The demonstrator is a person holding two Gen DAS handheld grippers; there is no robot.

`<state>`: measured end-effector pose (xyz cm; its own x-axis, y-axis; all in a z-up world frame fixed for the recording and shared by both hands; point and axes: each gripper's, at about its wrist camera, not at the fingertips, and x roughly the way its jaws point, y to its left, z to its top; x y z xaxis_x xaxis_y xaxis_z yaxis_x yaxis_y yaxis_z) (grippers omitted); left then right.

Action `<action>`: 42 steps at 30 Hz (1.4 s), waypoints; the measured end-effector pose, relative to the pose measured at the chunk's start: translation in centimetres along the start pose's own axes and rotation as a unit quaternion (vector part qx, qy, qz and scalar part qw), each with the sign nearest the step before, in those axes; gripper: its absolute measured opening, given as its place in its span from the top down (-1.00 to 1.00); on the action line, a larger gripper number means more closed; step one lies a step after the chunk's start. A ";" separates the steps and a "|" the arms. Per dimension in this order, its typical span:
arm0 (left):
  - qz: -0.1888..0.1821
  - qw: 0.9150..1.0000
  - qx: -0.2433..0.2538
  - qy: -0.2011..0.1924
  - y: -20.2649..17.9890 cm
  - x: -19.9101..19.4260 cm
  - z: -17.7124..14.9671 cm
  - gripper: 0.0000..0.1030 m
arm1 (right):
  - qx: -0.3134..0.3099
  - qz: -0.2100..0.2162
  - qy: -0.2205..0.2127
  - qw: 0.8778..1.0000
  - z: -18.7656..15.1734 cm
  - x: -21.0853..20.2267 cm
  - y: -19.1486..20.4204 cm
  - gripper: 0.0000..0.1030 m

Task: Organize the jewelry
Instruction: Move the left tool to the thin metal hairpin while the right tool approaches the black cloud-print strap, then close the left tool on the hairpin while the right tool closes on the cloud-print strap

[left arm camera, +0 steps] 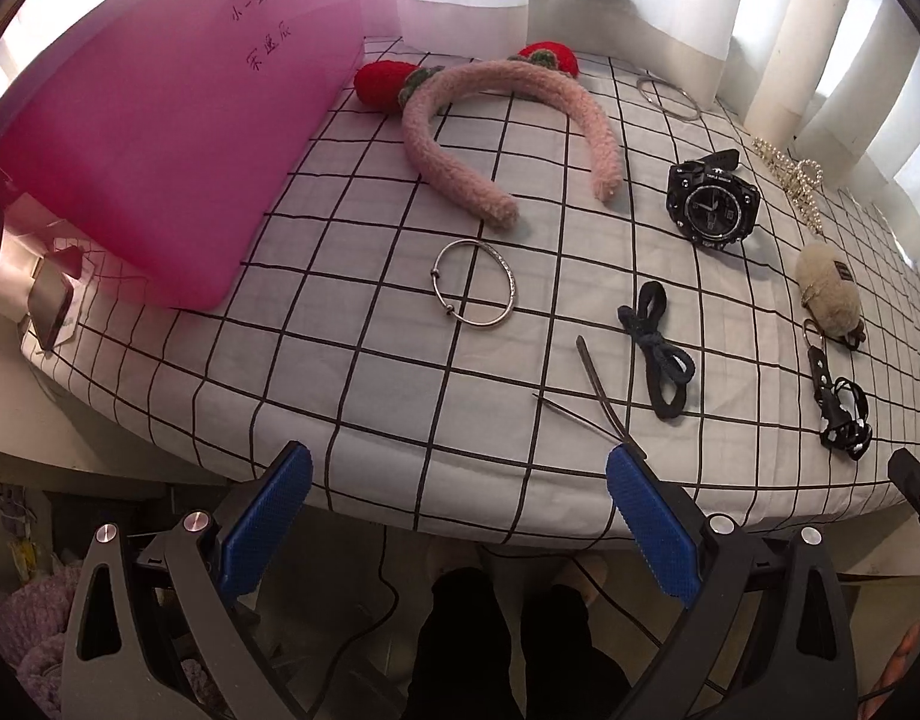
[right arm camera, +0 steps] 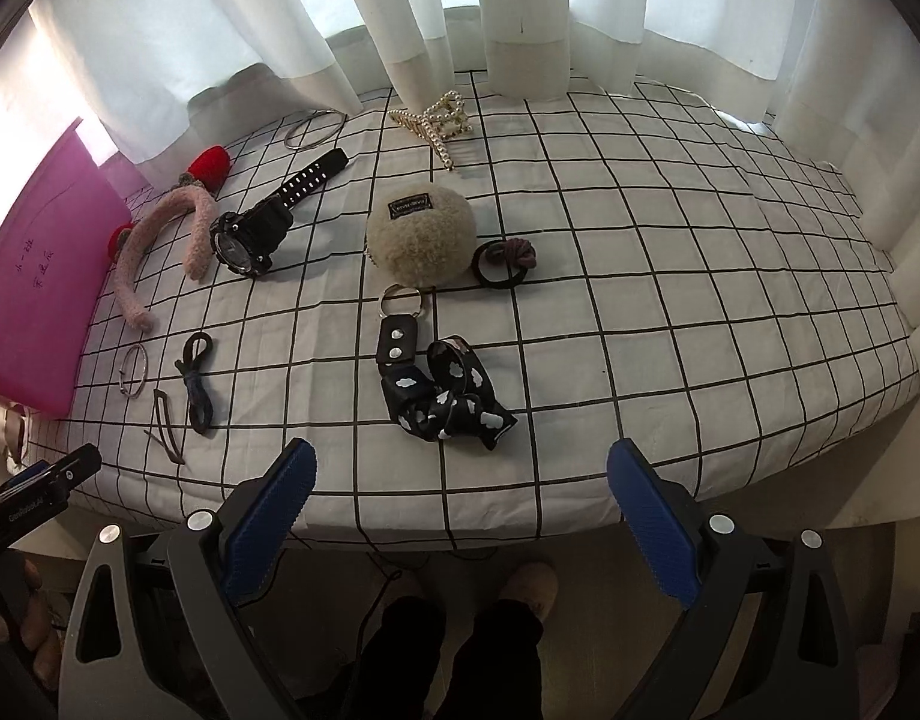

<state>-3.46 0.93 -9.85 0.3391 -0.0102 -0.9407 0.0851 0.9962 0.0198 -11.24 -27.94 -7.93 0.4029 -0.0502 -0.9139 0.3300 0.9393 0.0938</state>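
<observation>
Shiny metal bangle (left arm camera: 475, 284) gleams on matt checked cloth (left arm camera: 363, 360), beside a fuzzy pink headband (left arm camera: 453, 138) and translucent pink plastic box (left arm camera: 159, 138).

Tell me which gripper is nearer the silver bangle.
Left. The left gripper hangs at the table edge just below the silver bangle. The right gripper sits well to the bangle's right, near the cloud-print strap.

Pink box (left arm camera: 159, 138) cropped; its handwriting (left arm camera: 261, 36) illegible.
</observation>
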 end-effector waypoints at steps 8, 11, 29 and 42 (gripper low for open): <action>-0.016 1.000 -0.008 0.008 -2.6 2.7 -1.1 -0.88 | -0.031 -0.001 -0.007 1.000 0.2 2.7 -0.1 -0.81; -0.009 1.000 -0.010 0.009 -3.3 3.2 -1.4 -0.88 | -0.045 -0.003 -0.010 0.999 0.4 3.6 0.1 -0.81; 0.016 0.997 -0.071 -0.009 -3.6 5.0 -1.1 -0.90 | -0.079 0.011 0.006 0.997 1.0 7.4 -0.3 -0.81; 0.023 0.995 -0.085 -0.037 -3.9 5.1 -1.0 -0.89 | -0.120 -0.001 -0.009 0.993 0.9 7.7 0.7 -0.77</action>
<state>-3.00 -2.89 -15.09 0.4085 0.0359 -0.9120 -0.0890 0.9960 -0.0006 -7.14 -27.97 -14.50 0.4177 -0.0568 -0.9068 0.1200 0.9928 -0.0069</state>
